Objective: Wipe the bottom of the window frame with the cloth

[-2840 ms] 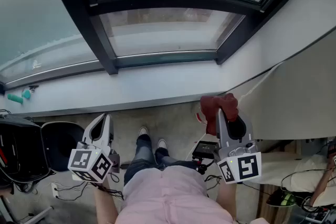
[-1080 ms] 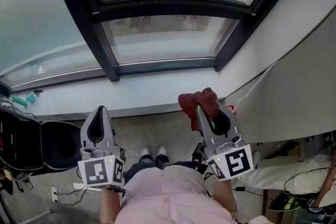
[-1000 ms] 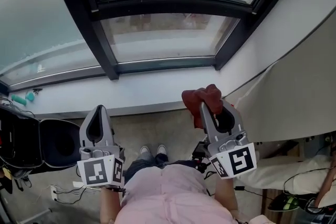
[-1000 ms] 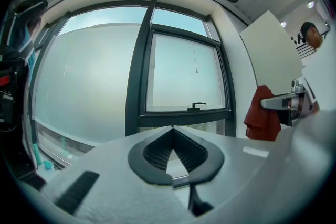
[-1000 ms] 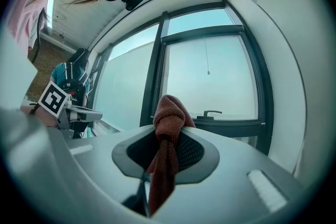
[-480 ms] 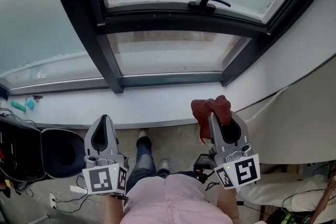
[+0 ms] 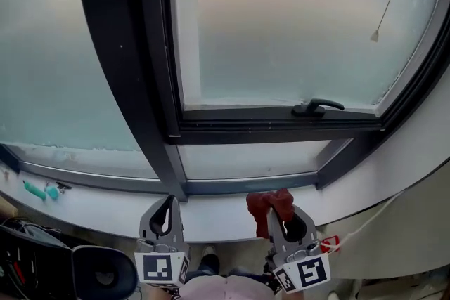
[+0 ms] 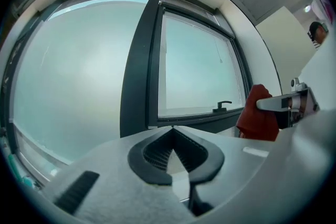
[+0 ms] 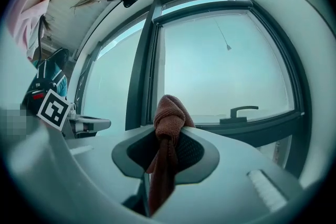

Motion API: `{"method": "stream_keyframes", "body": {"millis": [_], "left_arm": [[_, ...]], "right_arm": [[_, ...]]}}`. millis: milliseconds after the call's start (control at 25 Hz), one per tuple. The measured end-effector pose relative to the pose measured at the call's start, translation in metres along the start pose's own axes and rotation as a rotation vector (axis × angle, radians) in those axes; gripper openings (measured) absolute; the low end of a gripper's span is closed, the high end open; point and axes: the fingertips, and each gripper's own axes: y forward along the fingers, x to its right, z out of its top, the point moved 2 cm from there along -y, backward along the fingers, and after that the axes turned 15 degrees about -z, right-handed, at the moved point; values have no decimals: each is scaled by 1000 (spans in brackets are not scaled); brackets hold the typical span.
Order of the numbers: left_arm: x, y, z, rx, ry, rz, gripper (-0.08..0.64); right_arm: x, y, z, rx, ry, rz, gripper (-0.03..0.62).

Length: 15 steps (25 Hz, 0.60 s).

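Observation:
A dark red cloth point(image 7: 271, 204) is bunched at the tip of my right gripper point(image 7: 275, 213), which is shut on it; in the right gripper view the cloth point(image 9: 167, 119) hangs down between the jaws. My left gripper point(image 7: 169, 201) is shut and holds nothing, its tip point(image 8: 172, 129) closed. Both grippers sit low, in front of the white sill point(image 7: 211, 211). The dark bottom rail of the window frame point(image 7: 246, 186) runs just beyond the cloth. The cloth point(image 8: 258, 115) also shows at the right in the left gripper view.
A black window handle point(image 7: 316, 107) sits on the upper sash rail. A thick dark mullion point(image 7: 133, 74) rises left of centre. Small teal objects point(image 7: 41, 189) lie on the sill at far left. A black round bin point(image 7: 102, 277) stands below left. A blind cord point(image 7: 378, 35) hangs at upper right.
The head view has tilted up, so the window fills the picture and both grippers sit at the bottom edge. The right gripper still holds the cloth, now nearer the sill.

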Motion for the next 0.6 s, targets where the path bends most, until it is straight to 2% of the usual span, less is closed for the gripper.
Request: {"method": "stream_keyframes", "body": {"millis": [200, 400, 600], "left_arm": [[-22, 12, 3, 6, -4, -15, 3], [-38, 4, 9, 24, -5, 24, 3], [-53, -8, 15, 37, -11, 80, 3]], "right_arm": [[-15, 59, 37, 97, -36, 4, 84], [-45, 131, 84, 204, -85, 43, 84], [-87, 194, 111, 210, -109, 112, 84]]}}
